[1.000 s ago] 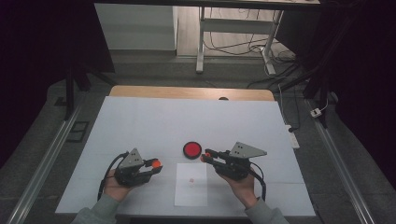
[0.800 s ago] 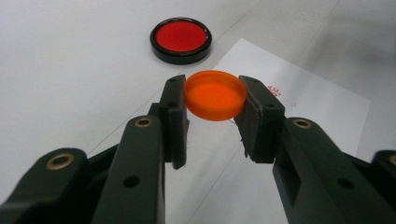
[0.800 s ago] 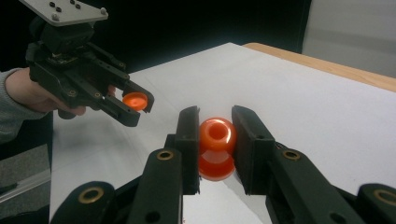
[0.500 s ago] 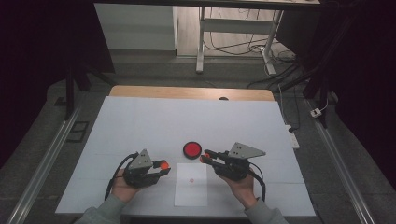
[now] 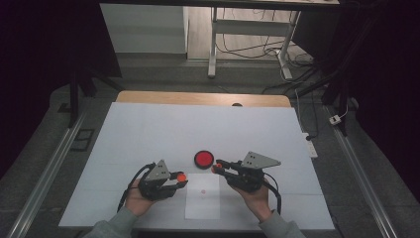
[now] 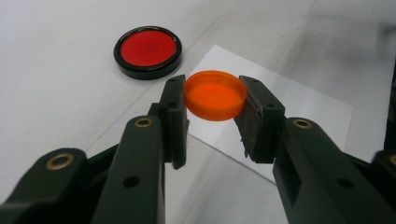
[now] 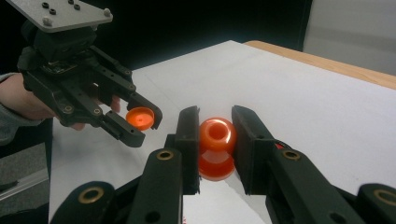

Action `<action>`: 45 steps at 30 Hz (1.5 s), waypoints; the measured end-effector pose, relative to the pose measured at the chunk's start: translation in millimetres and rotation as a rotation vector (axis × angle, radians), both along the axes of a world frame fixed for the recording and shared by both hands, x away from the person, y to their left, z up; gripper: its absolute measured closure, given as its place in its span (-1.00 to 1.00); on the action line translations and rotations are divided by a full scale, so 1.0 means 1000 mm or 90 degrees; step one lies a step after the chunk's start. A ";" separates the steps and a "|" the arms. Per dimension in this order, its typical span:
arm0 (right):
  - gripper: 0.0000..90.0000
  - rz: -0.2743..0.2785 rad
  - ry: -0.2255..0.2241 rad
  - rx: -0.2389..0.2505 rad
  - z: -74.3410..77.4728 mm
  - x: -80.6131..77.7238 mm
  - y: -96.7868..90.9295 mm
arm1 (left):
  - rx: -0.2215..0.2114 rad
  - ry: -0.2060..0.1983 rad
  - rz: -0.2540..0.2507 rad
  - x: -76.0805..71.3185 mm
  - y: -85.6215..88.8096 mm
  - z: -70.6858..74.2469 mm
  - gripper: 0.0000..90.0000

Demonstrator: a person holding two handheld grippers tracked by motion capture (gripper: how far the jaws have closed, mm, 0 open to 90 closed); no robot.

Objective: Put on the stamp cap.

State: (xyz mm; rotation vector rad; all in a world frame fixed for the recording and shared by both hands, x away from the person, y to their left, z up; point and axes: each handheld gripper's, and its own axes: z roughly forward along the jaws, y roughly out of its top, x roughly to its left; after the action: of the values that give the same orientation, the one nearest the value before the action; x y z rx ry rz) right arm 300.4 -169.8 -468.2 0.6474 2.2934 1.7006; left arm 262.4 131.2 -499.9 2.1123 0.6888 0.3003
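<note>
Now orange cap (image 6: 215, 94) sits clamped between left fingers (image 6: 173, 112).

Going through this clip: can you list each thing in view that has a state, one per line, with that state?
left gripper: shut on the orange cap, held above the table.
orange cap: clamped by its rim, hollow side up.
right gripper: shut on the orange stamp.
orange stamp: clamped between the jaws, off the table.
red ink pad: lidless, lying on the table.
white paper: flat, a small red mark on it.
</note>
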 end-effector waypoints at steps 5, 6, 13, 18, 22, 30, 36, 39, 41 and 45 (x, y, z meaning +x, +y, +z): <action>0.60 0.000 0.000 0.000 0.000 0.000 0.000 | 0.001 0.000 -0.004 0.000 -0.004 0.000 0.43; 0.60 0.000 0.000 -0.001 0.000 0.000 0.001 | 0.002 0.000 -0.006 0.001 -0.005 0.000 0.43; 0.60 0.001 0.000 -0.001 0.000 0.000 0.001 | 0.005 -0.001 -0.014 0.002 -0.012 0.000 0.43; 0.60 0.002 0.000 0.000 0.000 0.000 0.001 | 0.006 -0.004 -0.020 0.002 -0.017 0.001 0.43; 0.60 0.003 0.001 0.003 0.000 0.000 0.001 | 0.007 -0.004 -0.023 0.003 -0.020 0.001 0.43; 0.60 0.004 0.002 0.004 0.000 -0.001 0.002 | 0.011 -0.004 -0.030 0.005 -0.028 0.000 0.43; 0.60 0.005 0.002 0.003 0.000 -0.001 0.003 | 0.014 -0.004 -0.034 0.007 -0.033 -0.001 0.43; 0.60 0.006 0.002 0.003 0.000 -0.001 0.003 | 0.016 -0.002 -0.036 0.008 -0.036 -0.002 0.43; 0.60 0.006 0.002 0.003 0.000 -0.001 0.003 | 0.019 -0.003 -0.037 0.009 -0.037 -0.003 0.43; 0.60 0.008 0.003 0.002 -0.001 -0.001 0.004 | 0.020 -0.003 -0.038 0.010 -0.040 -0.004 0.43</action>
State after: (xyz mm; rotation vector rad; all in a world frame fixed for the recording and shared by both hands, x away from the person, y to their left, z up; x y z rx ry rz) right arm 299.5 -166.3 -468.9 0.6395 2.3037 1.7103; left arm 272.3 90.9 -503.4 2.1566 0.6204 0.2850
